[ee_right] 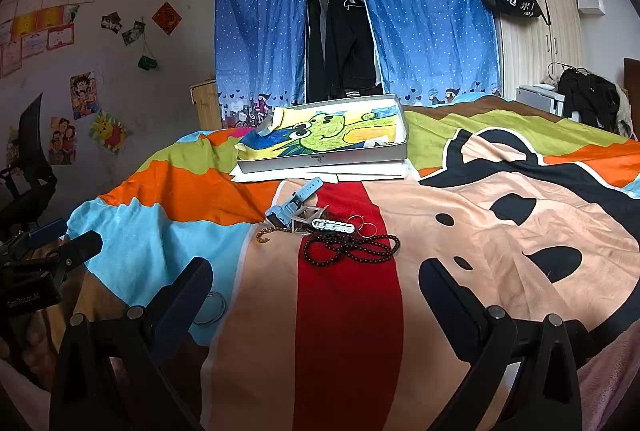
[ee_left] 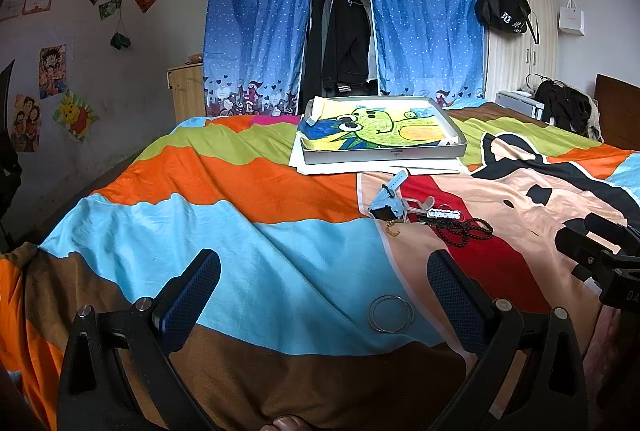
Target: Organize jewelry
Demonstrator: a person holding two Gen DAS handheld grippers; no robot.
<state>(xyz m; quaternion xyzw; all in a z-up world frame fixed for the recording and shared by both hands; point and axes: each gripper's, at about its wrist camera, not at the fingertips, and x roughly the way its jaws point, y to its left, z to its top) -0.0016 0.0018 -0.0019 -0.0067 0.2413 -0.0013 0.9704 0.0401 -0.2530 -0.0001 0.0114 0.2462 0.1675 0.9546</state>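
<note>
A jewelry pile lies mid-bed: a light blue watch [ee_left: 386,200] [ee_right: 294,202], a dark bead necklace [ee_left: 464,229] [ee_right: 352,247], a white clip [ee_left: 440,214] [ee_right: 333,226] and a small gold chain [ee_left: 393,229] [ee_right: 266,234]. A pair of thin silver hoops [ee_left: 391,313] [ee_right: 214,307] lies apart, near the bed's front. My left gripper [ee_left: 324,281] is open, the hoops between its fingers. My right gripper [ee_right: 316,287] is open just short of the beads, nothing in it. A grey shallow box [ee_left: 384,154] [ee_right: 320,163] lined with a cartoon drawing sits behind the pile.
The colourful cartoon bedspread [ee_left: 248,231] [ee_right: 480,251] covers the whole bed. White paper sheets [ee_left: 376,167] lie under the box. A blue curtained wardrobe [ee_left: 344,27] stands behind the bed, and dark clothes [ee_left: 568,105] are piled at the far right.
</note>
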